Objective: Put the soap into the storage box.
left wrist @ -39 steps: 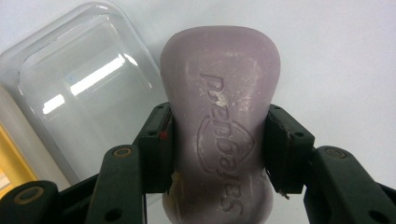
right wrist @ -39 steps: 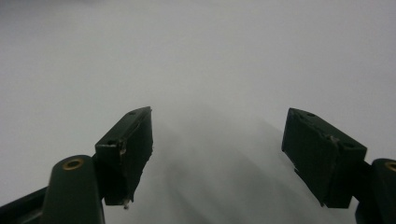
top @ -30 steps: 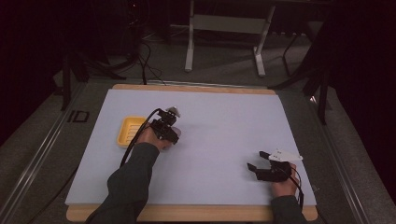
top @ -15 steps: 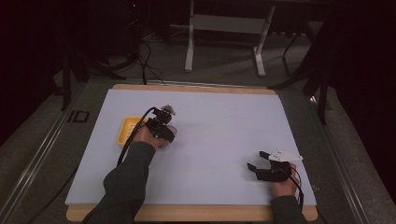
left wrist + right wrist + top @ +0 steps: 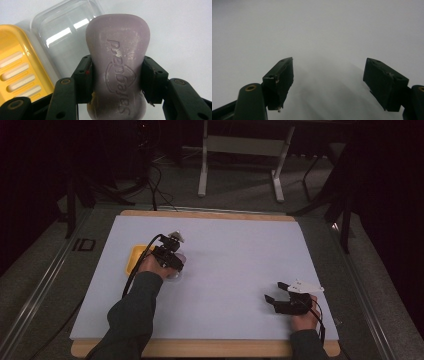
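1. A pale purple soap bar (image 5: 117,65) with embossed lettering fills the centre of the left gripper view, standing lengthwise between the two black jaws.
2. The left gripper (image 5: 116,80) pinches the bar at its narrowed waist, one pad pressed against each side.
3. Behind the bar, in the upper left of that view, lies a clear plastic lid (image 5: 62,32), hollow side up, on the white surface.
4. At the left edge of the same view sits a yellow soap dish (image 5: 17,67) with slotted drain holes, touching the lid's side.
5. In the high view the left gripper (image 5: 172,262) is left of centre on the white table (image 5: 235,250), with the yellow dish (image 5: 134,257) just beside it toward the left.
6. The right gripper (image 5: 276,292) rests at the lower right of the high view, well apart from the soap.
7. In the right gripper view its jaws are spread wide over bare white surface, with nothing between them (image 5: 328,82).
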Demonstrator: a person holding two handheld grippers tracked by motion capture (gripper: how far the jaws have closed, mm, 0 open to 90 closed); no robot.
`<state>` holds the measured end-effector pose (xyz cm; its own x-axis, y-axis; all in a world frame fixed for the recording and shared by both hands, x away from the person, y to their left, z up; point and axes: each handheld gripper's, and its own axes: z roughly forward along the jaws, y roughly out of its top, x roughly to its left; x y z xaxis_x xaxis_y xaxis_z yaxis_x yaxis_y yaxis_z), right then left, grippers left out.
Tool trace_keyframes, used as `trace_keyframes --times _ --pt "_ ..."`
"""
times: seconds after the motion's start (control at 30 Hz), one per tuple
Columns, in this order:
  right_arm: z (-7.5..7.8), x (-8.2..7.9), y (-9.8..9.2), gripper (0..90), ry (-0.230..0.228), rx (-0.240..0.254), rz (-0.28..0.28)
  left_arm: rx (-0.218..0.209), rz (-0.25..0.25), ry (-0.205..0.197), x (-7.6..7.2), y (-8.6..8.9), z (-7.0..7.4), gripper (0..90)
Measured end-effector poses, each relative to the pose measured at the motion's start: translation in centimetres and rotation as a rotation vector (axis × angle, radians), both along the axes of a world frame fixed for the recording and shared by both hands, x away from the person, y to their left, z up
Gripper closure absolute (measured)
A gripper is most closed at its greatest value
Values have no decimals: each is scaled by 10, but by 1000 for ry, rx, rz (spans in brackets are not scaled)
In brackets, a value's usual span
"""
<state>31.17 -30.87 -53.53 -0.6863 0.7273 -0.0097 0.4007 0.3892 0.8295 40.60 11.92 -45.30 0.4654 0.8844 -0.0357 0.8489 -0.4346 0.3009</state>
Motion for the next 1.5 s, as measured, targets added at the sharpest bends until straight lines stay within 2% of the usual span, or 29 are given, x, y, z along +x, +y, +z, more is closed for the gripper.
trace_keyframes --times 1.2,1.5 --pt "0 0 0 239 -1 0 -1 -23 66 -12 0 28 7 501" --pt "0 0 0 239 -1 2 -1 -44 86 -22 0 36 9 501"
